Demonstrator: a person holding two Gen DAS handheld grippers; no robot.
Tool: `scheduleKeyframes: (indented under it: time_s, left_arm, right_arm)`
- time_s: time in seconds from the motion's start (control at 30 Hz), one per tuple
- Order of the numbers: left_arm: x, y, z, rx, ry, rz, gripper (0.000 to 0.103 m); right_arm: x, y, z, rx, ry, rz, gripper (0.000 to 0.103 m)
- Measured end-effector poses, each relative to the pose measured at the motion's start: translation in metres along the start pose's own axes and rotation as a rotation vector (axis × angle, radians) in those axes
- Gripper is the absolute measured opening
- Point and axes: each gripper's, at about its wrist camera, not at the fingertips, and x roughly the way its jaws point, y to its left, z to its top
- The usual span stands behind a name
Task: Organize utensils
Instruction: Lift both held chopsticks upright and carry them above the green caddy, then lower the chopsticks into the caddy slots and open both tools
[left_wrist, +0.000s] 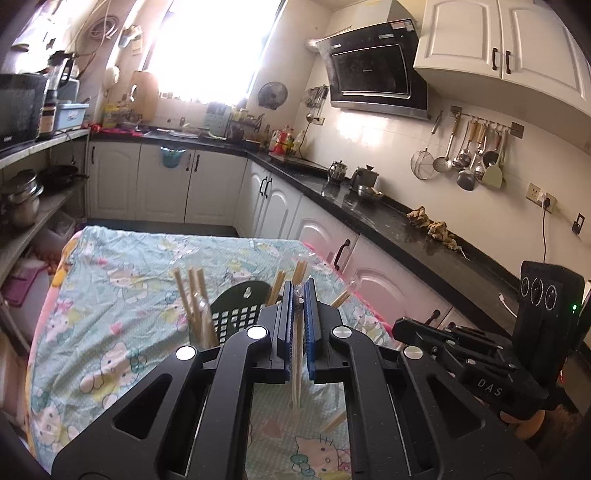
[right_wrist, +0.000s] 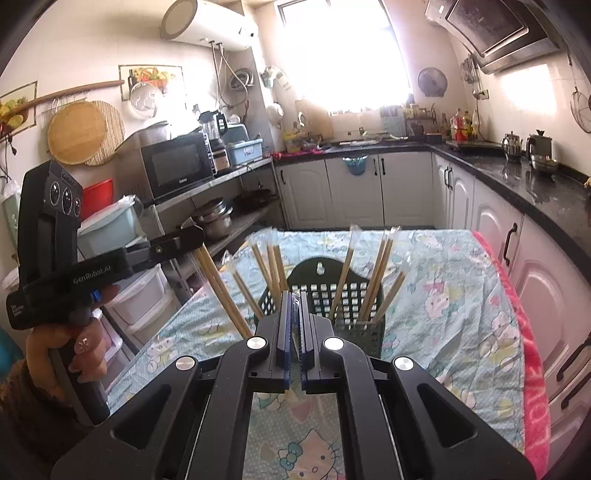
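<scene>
A black perforated holder (left_wrist: 236, 314) (right_wrist: 332, 291) stands on the cartoon-print tablecloth (right_wrist: 443, 295), with several wrapped wooden chopsticks (right_wrist: 376, 273) (left_wrist: 195, 299) leaning in it. My left gripper (left_wrist: 299, 286) is shut on a wrapped chopstick pair (left_wrist: 297, 369) that hangs down between its blue pads, above and in front of the holder. In the right wrist view the left gripper (right_wrist: 195, 236) carries that pair (right_wrist: 221, 288) slanting towards the holder. My right gripper (right_wrist: 294, 295) (left_wrist: 400, 326) is shut on a clear plastic wrapper tip (right_wrist: 295, 297); what hangs beneath is hidden.
A dark countertop (left_wrist: 388, 218) with kettles, a rag and white cabinets runs along the right. Shelves (right_wrist: 221, 177) with a microwave and pots stand at the left. A person's hand (right_wrist: 74, 350) grips the left tool's handle. A pink towel (right_wrist: 532, 369) edges the table's right side.
</scene>
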Motion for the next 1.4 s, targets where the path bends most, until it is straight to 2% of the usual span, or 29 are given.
scheduleKeyframes:
  time_s: [0.37,0.63,0.8,1.03,1.4]
  left_arm:
    - [0.003,-0.014,0.035,0.031,-0.072,0.011,0.003]
    - [0.005,-0.016,0.068,0.072,-0.161,0.095,0.003]
    - [0.015,-0.009,0.077,0.065,-0.188,0.137,0.003]
    - [0.037,-0.006,0.072,0.077,-0.185,0.179,0.003]
    - [0.071,0.013,0.044,0.056,-0.106,0.197,0.003]
  right_arm:
    - [-0.017,-0.004,0.053,-0.012,-0.135,-0.008,0.003]
    - [-0.023,-0.007,0.099,-0.02,-0.251,-0.016,0.003]
    - [-0.015,-0.013,0.115,-0.025,-0.294,-0.02,0.003]
    - [0.018,-0.017,0.116,-0.059,-0.277,-0.035,0.003]
    - [0.071,-0.028,0.081,-0.054,-0.171,-0.059,0.003]
